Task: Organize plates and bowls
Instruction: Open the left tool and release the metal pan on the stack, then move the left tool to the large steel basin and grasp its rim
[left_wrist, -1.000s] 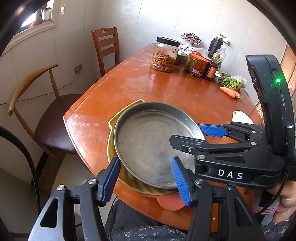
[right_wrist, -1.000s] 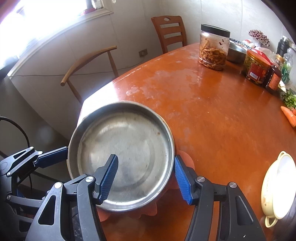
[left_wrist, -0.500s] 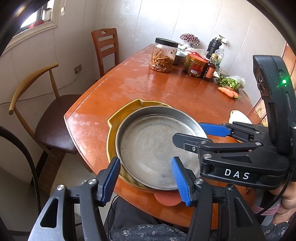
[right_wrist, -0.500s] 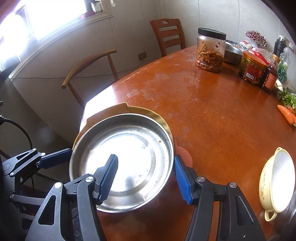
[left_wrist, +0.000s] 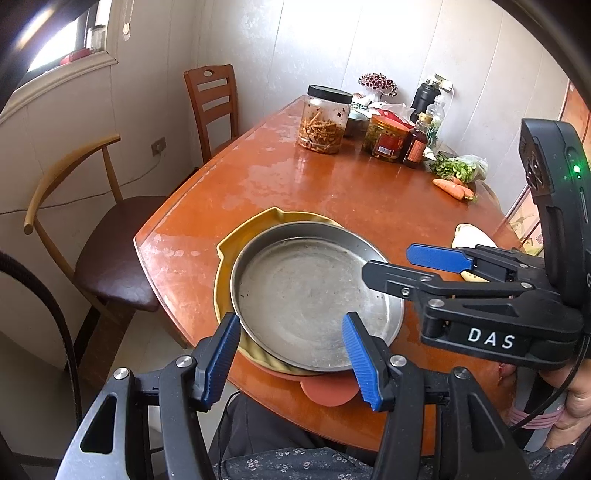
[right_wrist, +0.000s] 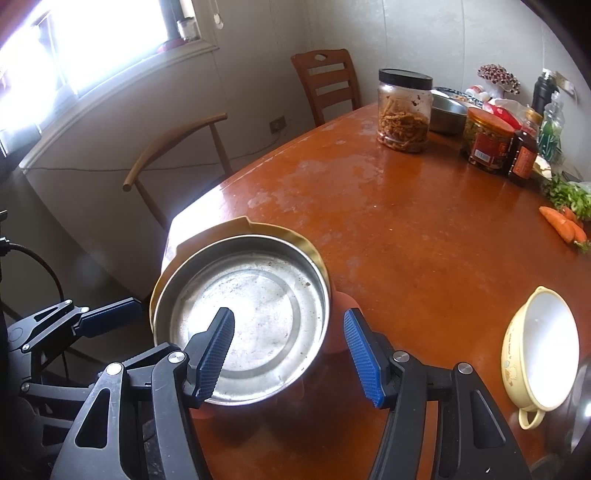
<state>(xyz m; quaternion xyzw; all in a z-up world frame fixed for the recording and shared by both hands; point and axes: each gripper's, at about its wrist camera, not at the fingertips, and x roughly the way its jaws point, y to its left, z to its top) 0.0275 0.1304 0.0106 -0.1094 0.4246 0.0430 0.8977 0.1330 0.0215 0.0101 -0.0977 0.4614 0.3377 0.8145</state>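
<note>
So, current stack: steel plate (left_wrist: 314, 295) sits nested in the yellow dish (left_wrist: 236, 240), and an orange plate (left_wrist: 325, 393) peeks out from under both at the near edge of the table (left_wrist: 332, 192). Left gripper (left_wrist: 291, 360) is spread wide, gripping nothing, fingers straddling the near rim of the steel plate from just off the table edge. Right gripper (right_wrist: 288, 354) is also released and empty: left pad hangs over the plate's inside, right pad outside its rim, so it looks lined up for a rim pinch but hasn't closed. Remaining piece I can see is the cream bowl (right_wrist: 539, 347), well apart on the right side of the table. My read is the stack is basically built and the bowl goes next. I'd back the right gripper off cleanly upward so the inner pad doesn't drag the steel plate, which looks off-centre toward the near side of the yellow dish. Whole stack overhangs or sits very near the table edge; can't tell how much. I'd nudge it inward before adding weight. For the bowl, I'd pinch the wall, not the small handle (right_wrist: 530, 417), and lower it flat into the steel plate. Jars (right_wrist: 404, 110) and carrots (right_wrist: 561, 225) at the far end are out of the path.
</note>
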